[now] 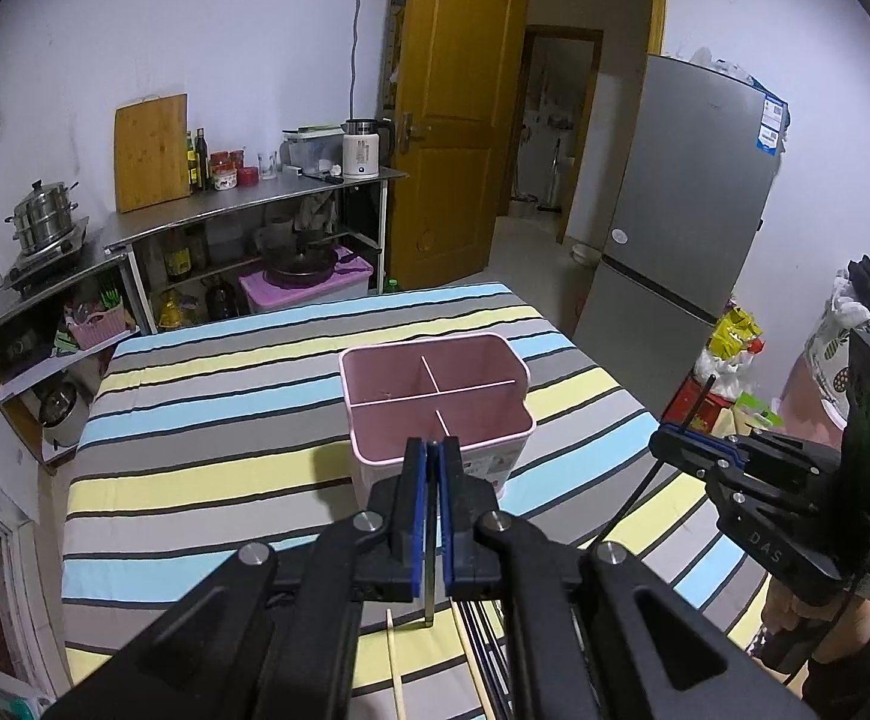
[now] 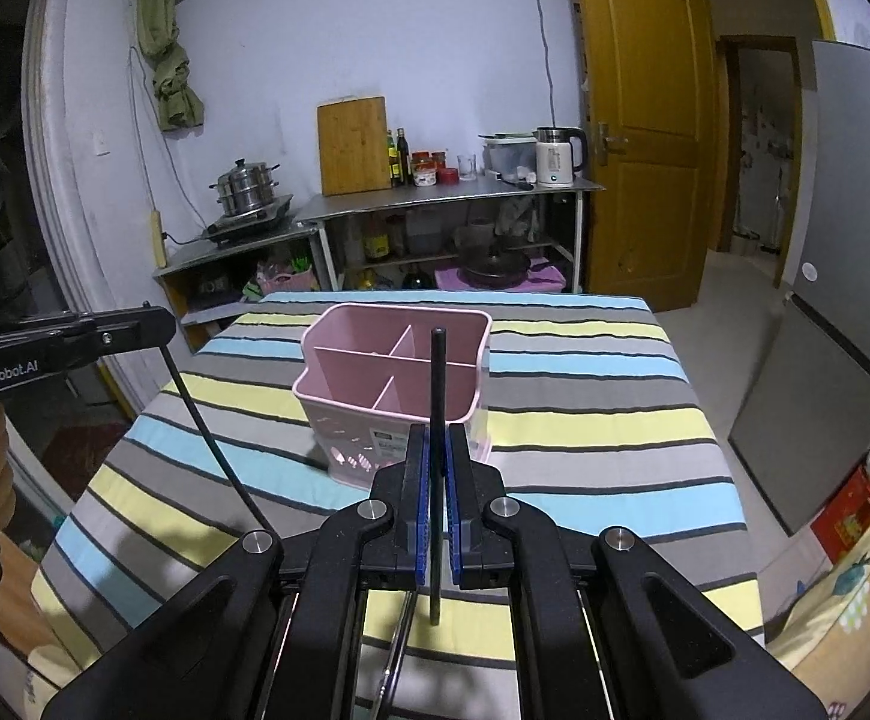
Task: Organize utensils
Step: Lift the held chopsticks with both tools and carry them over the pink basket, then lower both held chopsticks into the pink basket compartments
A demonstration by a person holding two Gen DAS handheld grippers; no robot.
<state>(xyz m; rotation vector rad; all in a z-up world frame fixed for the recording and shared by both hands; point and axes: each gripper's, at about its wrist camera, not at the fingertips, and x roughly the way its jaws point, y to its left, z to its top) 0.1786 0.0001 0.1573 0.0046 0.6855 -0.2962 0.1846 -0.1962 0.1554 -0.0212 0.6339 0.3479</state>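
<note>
A pink utensil caddy [image 1: 435, 396] with several compartments stands on the striped table; it also shows in the right wrist view [image 2: 396, 378]. My left gripper [image 1: 433, 450] is shut on a thin dark chopstick [image 1: 429, 570] just in front of the caddy; from the right wrist view that chopstick [image 2: 213, 432] hangs slanted below the left gripper [image 2: 153, 321]. My right gripper [image 2: 435, 438] is shut on a black chopstick [image 2: 437, 420] held upright before the caddy. The right gripper [image 1: 675, 435] sits right of the caddy.
More chopsticks [image 1: 483, 648] lie on the striped cloth [image 1: 225, 420] beneath the grippers, and a metal utensil [image 2: 396, 642] lies under the right one. A steel counter [image 1: 243, 204] with kitchenware stands behind, a grey fridge [image 1: 687, 192] to the right.
</note>
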